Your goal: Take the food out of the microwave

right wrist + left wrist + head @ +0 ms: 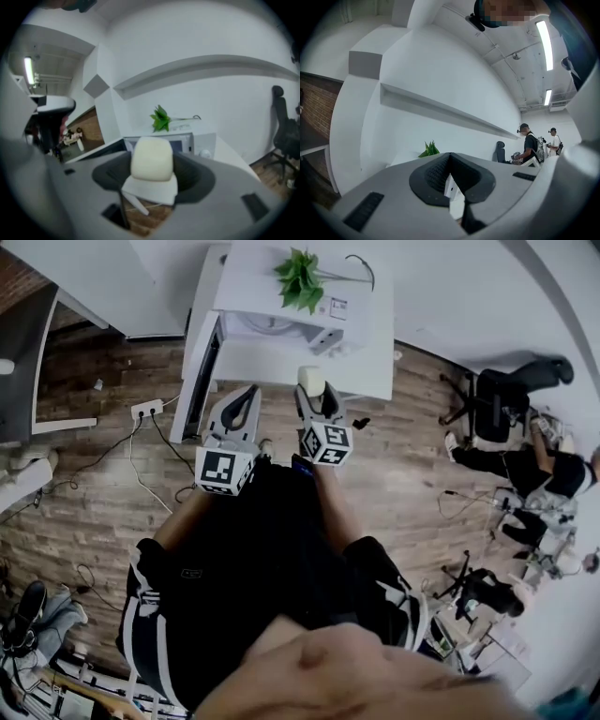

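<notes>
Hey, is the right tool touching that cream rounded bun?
Touching. The right gripper view shows the jaws of the right tool pressed against both sides of the cream rounded bun.

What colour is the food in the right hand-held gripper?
The food is pale cream, on white paper; clearest in the right gripper view.

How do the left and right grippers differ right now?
1. The right gripper holds a pale, rounded piece of food. The left gripper holds nothing.
2. The right gripper's jaws stand apart around the food, while the left gripper's jaw tips meet.
Shared: both point toward the open microwave.
</notes>
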`<state>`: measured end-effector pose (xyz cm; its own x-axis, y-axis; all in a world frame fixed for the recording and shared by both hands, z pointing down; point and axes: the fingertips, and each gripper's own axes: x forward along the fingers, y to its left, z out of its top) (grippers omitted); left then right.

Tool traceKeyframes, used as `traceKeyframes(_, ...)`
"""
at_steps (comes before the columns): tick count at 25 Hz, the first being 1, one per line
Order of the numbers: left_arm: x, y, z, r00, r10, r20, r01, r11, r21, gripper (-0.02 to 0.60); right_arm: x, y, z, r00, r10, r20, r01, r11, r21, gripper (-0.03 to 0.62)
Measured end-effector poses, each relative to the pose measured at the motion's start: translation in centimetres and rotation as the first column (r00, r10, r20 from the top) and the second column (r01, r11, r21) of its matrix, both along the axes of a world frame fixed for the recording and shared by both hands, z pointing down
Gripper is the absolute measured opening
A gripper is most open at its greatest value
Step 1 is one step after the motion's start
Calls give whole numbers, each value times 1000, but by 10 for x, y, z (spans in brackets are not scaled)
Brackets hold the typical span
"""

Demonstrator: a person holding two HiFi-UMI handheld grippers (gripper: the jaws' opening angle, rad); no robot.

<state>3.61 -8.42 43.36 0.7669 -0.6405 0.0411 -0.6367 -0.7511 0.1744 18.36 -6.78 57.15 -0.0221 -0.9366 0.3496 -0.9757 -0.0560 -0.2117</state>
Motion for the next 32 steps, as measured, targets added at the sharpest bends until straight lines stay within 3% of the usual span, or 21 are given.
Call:
traceKeyframes(20, -6, -6, 10, 1000, 3, 17, -3, 1000, -12, 31, -33, 44, -92, 1000, -21, 11, 19, 989, 146, 295)
traceKeyframes(32, -1, -10, 16, 1000, 0, 17, 0, 1000, -17, 31, -26, 39, -94, 1000, -25, -8, 26, 986, 163, 295)
